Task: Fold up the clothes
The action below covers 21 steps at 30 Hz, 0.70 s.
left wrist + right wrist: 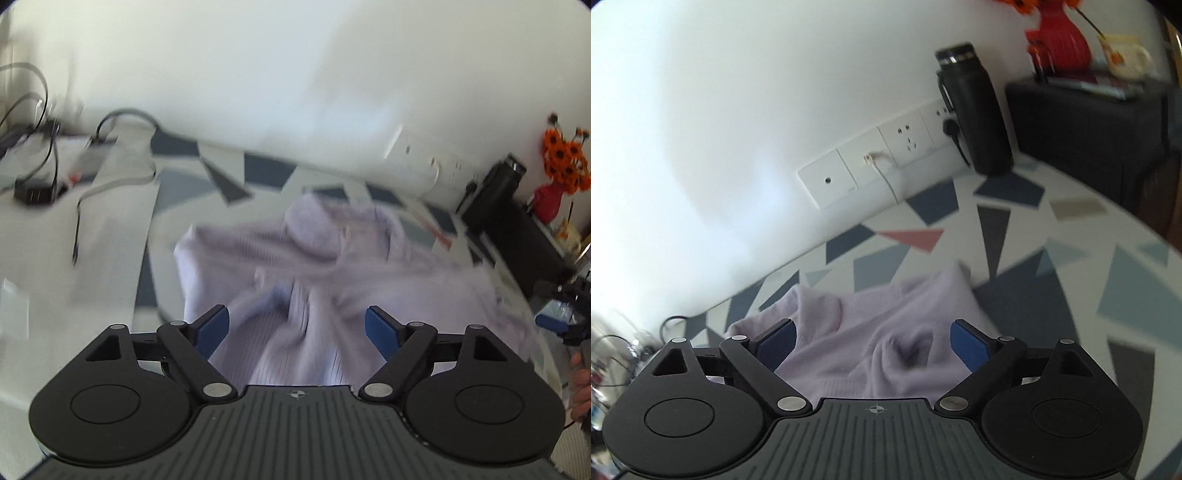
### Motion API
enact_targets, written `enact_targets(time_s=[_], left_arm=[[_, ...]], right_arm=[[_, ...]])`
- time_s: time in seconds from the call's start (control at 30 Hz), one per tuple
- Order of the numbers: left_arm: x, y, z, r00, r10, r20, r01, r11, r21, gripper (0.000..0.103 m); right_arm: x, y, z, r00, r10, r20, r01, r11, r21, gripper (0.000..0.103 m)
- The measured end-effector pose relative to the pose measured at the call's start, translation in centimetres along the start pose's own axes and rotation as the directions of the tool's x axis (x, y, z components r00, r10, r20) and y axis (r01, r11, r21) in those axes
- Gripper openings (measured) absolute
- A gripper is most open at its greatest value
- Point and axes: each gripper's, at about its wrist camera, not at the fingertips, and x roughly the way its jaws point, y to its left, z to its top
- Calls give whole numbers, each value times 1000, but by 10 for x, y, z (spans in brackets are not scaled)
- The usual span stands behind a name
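A pale lilac ribbed garment lies crumpled on a table with a geometric patterned cloth. My left gripper hovers over the garment's near part, open, nothing between its blue pads. In the right wrist view the same lilac garment lies bunched under my right gripper, which is also open and holds nothing. The right gripper shows at the right edge of the left wrist view, with a person's hand below it. The left wrist view is motion-blurred.
Black cables and a charger lie at the table's far left. A black flask stands by wall sockets. A black box carries a red vase with orange flowers and a mug. The table's curved edge runs at the right.
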Motion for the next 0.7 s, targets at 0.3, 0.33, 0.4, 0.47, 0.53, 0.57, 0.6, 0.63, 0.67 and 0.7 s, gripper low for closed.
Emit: enact_targets(time_s=[0.3,0.33,0.4,0.47,0.53,0.57,0.6,0.63,0.67,0.7], left_arm=[[-1,6,-65,994,105,-30,-104,994,34,82],[2,5,-66,993,111,-30,-109,993,39,82],[0,2,-62,995,95,-41,-93,995,32,67],[-3,0,-59,996,79,-53,-77,997,25,30],[-5,-3,-56,996,62,-64,-61,998,18,13],[-6,-4,-54,996,54,-70,-54,998,14,10],[-7,-6,-52,996,47,-74,-46,999,10,9],[-11,-7,-47,997,44,-65,-44,999,2,9],[-16,-10,-41,998,40,-41,-40,999,7,8],[-22,-13,-34,999,36,-16,-35,999,12,8]], right_arm=[[-3,-37,-65,991,-105,-78,105,994,1,87],[2,-37,-68,990,-115,-86,114,993,-16,81],[9,-38,-73,987,-104,-126,104,995,-1,72],[13,-38,-78,985,-59,-165,66,997,42,52],[12,-34,-79,983,-14,-181,26,998,64,48],[11,-32,-79,983,4,-185,9,998,69,40],[10,-31,-77,982,20,-187,-7,997,71,35],[9,-30,-74,982,31,-189,-17,997,74,21],[7,-30,-70,981,51,-185,-36,996,87,6],[5,-31,-66,981,73,-179,-56,993,100,5]])
